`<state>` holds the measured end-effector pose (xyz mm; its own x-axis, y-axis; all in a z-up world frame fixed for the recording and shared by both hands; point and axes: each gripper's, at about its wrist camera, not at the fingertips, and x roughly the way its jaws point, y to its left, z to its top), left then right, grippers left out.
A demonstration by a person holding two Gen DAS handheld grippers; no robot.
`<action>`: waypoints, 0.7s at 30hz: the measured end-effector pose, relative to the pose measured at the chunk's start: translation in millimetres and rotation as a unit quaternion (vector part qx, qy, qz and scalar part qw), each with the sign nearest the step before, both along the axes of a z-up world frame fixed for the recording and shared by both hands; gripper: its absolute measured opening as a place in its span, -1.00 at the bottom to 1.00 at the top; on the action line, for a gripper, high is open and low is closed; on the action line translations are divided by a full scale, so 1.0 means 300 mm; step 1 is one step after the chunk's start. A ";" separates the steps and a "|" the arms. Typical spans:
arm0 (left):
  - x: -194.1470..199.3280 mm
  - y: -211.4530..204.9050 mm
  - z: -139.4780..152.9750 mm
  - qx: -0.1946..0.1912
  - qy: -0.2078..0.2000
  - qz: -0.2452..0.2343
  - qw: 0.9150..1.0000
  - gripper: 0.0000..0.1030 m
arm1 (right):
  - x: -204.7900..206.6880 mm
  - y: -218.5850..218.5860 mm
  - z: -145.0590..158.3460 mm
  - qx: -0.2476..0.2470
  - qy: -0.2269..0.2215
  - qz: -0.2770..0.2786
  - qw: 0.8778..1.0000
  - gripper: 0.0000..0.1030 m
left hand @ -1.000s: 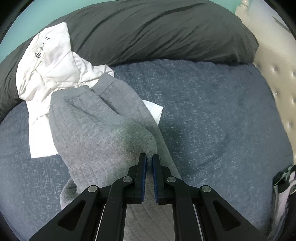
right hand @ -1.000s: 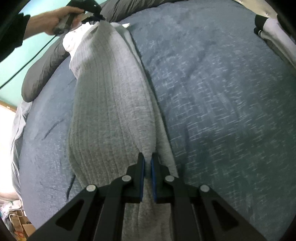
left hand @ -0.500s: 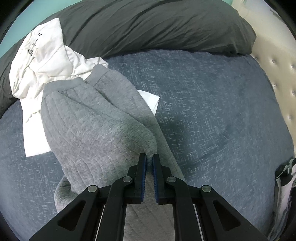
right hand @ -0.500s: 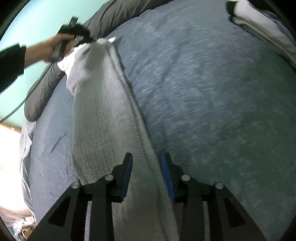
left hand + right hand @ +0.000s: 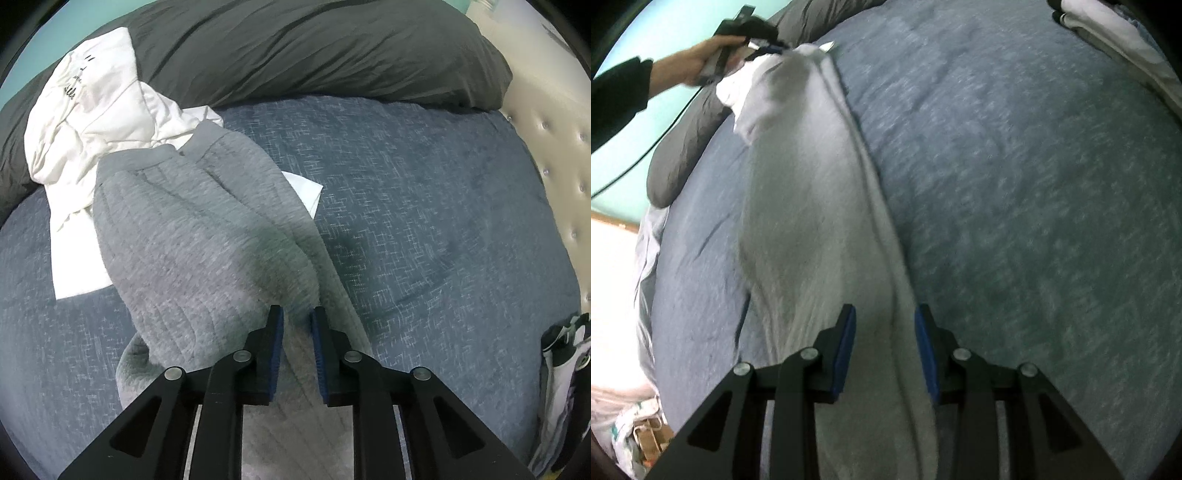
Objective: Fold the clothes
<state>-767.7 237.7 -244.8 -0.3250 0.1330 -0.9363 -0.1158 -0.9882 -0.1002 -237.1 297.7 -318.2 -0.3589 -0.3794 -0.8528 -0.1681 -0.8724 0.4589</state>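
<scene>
The left hand-held gripper (image 5: 297,321) has its blue pads parted a little, with a fold of the grey sweatpants (image 5: 199,236) sitting between them; from here I cannot tell whether the pads actually touch the cloth, so it looks to me like a slack hold or a release. The right hand-held gripper (image 5: 884,319) stands plainly wide, its 2 fingers straddling the trouser leg without pinching it.

Out ahead of the left hand-held gripper the sweatpants run up and to the left, waistband at the far end, lying partly over a crumpled white garment (image 5: 92,110). Beyond that is the dark grey pillow (image 5: 314,51), and to the right the cream tufted headboard (image 5: 554,177). Everything rests on the blue bed cover (image 5: 424,206).

From the right hand-held gripper the same sweatpants (image 5: 809,221) stretch away as 1 long strip toward the person's left hand (image 5: 701,62), far up on the left.

My guess is the trousers are laid out lengthwise and being let go. Next would call for both to regrip 1 end and carry it over to the other, keeping the edges lined up.
</scene>
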 end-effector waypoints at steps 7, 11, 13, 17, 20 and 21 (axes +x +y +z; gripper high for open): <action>0.023 -0.009 0.025 -0.004 0.006 0.006 1.000 -0.60 | -0.010 -0.076 -0.051 0.007 -0.006 0.021 1.000 -0.36; 0.029 -0.013 0.041 -0.005 0.009 0.008 1.000 -0.60 | -0.009 -0.099 -0.096 0.017 -0.012 0.025 0.999 -0.46; 0.033 -0.017 0.049 -0.007 0.012 0.009 1.000 -0.60 | -0.002 -0.109 -0.105 0.019 -0.012 0.024 0.999 -0.71; 0.041 -0.029 0.059 -0.011 0.016 0.014 1.000 -0.60 | 0.015 -0.125 -0.103 0.029 -0.004 0.023 0.999 -0.93; 0.044 -0.040 0.065 -0.015 0.017 0.017 1.000 -0.60 | 0.028 -0.111 -0.085 0.034 0.005 0.009 0.999 -0.94; 0.043 -0.042 0.066 -0.015 0.018 0.019 1.000 -0.60 | 0.037 -0.103 -0.072 0.038 0.010 0.005 0.999 -0.94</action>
